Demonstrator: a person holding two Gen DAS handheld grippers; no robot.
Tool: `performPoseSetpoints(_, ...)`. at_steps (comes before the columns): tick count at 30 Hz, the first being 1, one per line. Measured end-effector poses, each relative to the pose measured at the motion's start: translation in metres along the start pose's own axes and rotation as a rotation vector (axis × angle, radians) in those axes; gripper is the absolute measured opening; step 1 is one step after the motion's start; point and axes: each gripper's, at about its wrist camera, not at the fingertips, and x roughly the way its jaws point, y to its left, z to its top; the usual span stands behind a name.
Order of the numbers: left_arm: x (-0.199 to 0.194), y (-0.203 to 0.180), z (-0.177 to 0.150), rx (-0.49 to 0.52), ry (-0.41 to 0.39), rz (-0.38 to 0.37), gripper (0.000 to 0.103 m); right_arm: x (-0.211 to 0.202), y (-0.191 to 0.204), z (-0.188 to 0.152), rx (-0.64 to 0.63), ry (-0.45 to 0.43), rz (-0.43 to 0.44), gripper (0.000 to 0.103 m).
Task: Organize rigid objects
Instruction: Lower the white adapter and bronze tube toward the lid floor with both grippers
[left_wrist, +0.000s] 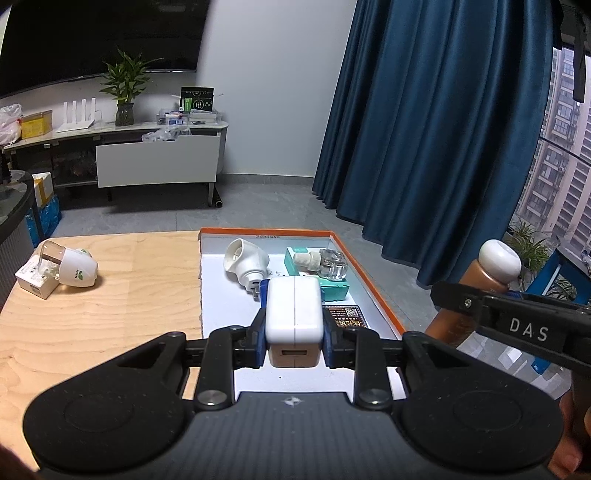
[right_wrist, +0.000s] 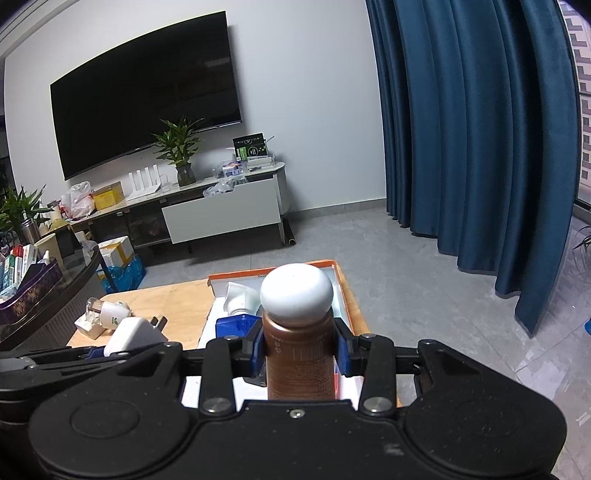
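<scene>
Between the blue pads of the left tool (left_wrist: 294, 341), a white power adapter (left_wrist: 293, 317) is clamped, held above the near part of an orange-rimmed box lid (left_wrist: 373, 280) on the wooden bench (left_wrist: 99, 325). Beyond this tool, inside the lid, lie a white plug-in diffuser (left_wrist: 245, 264), a clear refill bottle (left_wrist: 325, 260) and a teal carton (left_wrist: 332, 290). Right of it, the right tool (right_wrist: 300, 349) grips a brown bottle with a white cap (right_wrist: 297, 347) upright, its pads pressed on both sides of the body. Far left of the left tool, a second diffuser (left_wrist: 75, 269) rests against a small white box (left_wrist: 35, 280)
</scene>
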Motion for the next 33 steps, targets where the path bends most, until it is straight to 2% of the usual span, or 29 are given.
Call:
performPoseSetpoints(15, -0.002, -0.004, -0.005, 0.008, -0.005, 0.004, 0.029, 0.003, 0.007, 0.001, -0.006, 0.008, -0.019, 0.046)
performPoseSetpoints(33, 0.012, -0.006, -0.008, 0.029, 0.033, -0.017, 0.029, 0.032, 0.006, 0.001, -0.01, 0.066, -0.032, 0.046)
